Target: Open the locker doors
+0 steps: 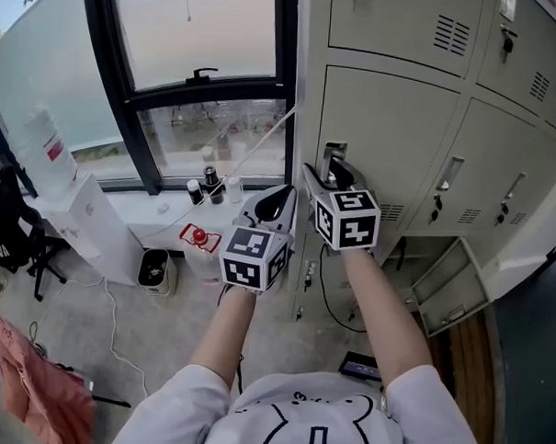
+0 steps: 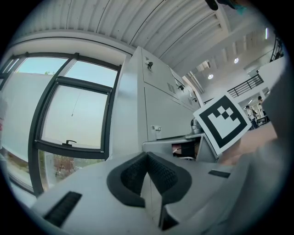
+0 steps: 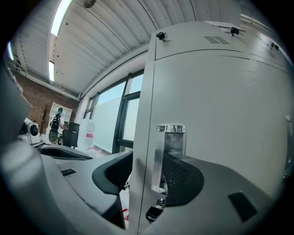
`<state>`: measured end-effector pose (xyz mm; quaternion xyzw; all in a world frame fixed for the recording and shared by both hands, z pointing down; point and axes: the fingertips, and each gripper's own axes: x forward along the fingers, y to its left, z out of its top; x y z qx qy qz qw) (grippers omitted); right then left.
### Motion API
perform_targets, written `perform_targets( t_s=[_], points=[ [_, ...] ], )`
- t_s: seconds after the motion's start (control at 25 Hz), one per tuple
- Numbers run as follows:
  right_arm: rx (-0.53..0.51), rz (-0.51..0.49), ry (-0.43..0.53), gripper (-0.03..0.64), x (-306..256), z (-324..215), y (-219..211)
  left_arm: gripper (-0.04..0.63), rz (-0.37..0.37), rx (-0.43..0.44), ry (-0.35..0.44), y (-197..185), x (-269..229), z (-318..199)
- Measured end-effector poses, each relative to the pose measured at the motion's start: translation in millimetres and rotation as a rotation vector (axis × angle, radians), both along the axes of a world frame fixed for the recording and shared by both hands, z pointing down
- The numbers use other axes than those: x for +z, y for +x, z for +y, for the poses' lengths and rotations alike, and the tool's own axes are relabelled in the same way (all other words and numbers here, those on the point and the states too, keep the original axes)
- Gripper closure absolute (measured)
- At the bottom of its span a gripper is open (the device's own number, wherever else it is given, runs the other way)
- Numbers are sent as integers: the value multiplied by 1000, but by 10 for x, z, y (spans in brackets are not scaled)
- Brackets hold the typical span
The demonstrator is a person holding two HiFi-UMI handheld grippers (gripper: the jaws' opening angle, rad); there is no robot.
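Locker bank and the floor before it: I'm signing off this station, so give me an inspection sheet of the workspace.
Surface: bare concrete floor; no table seen.
Job's things: locker door with chrome handle; bottom-row door at right stands open.
Clutter: cans on the window ledge; pink cloth on the floor.
Grippers: left tongs shut, empty; right tongs open, chrome handle between them.
Cables: white cable across the floor; black cable under the lockers.
Surroundings: window at left, black chair nearby.
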<state>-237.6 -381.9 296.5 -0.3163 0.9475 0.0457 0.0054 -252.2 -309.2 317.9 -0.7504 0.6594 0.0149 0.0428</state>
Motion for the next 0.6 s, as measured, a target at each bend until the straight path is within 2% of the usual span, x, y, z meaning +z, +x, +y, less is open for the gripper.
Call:
perform_targets(
  t_s=[0.16,0.2,0.28,0.6],
  points=[
    [55,-12,-2,428,-7,-38,31,580,0,12,2,-4,-9,-8],
    [71,-14,-3,480,-12,-54,58,580,1,15,4,1,-9,-10],
    [79,-12,-3,491,-19,-55,93,580,4,21,4,11,-2,-15],
    [-5,-41,-47,491,-31,274,279,580,17,33,-3,81,43,-23]
  ],
)
